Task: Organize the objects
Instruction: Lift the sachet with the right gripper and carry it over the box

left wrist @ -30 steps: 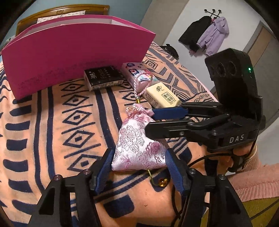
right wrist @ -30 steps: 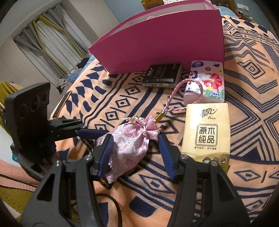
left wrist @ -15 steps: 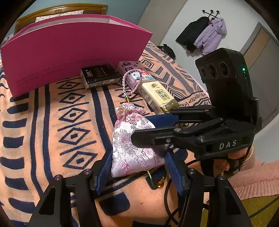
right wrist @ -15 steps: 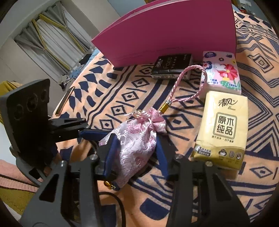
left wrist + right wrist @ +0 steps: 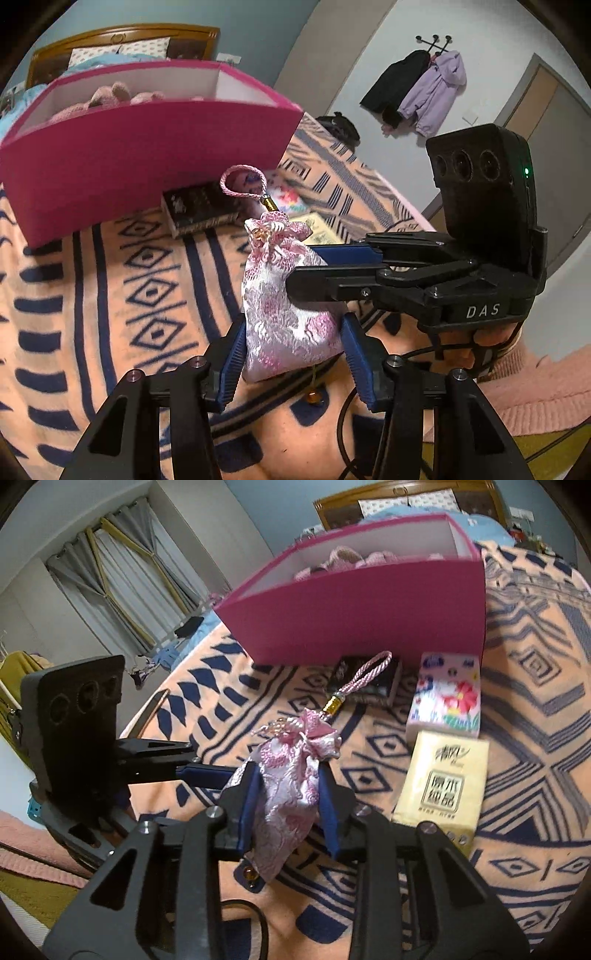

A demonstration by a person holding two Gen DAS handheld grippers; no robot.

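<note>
I've got the brocade pouch pinched from two sides. My left gripper has just been closing and its blue pads are now pressed on the pouch's lower body. My right gripper has been closing too and is clamped across the waist, coming in from three o'clock in the left view. Two grips because the cloth is limp: one alone, I reckon, would let it sag and swing.

The pouch hangs clear of the patterned blanket, gathered neck up, its braided pink loop standing toward twelve o'clock and a little gold bead dangling below at six.

The pink box sits open-topped at twelve o'clock, with something soft and pink already inside, so I judge that's where this goes. Its wall is tall, which is why I think the pouch needs more height before it travels forward.

On the blanket in the right view: a dark packet just in front of the box, partly behind the loop, a floral tissue pack at one o'clock, and a yellow tissue pack at three. Those look like the next jobs. The risk is the bead or loop snagging the box rim.
</note>
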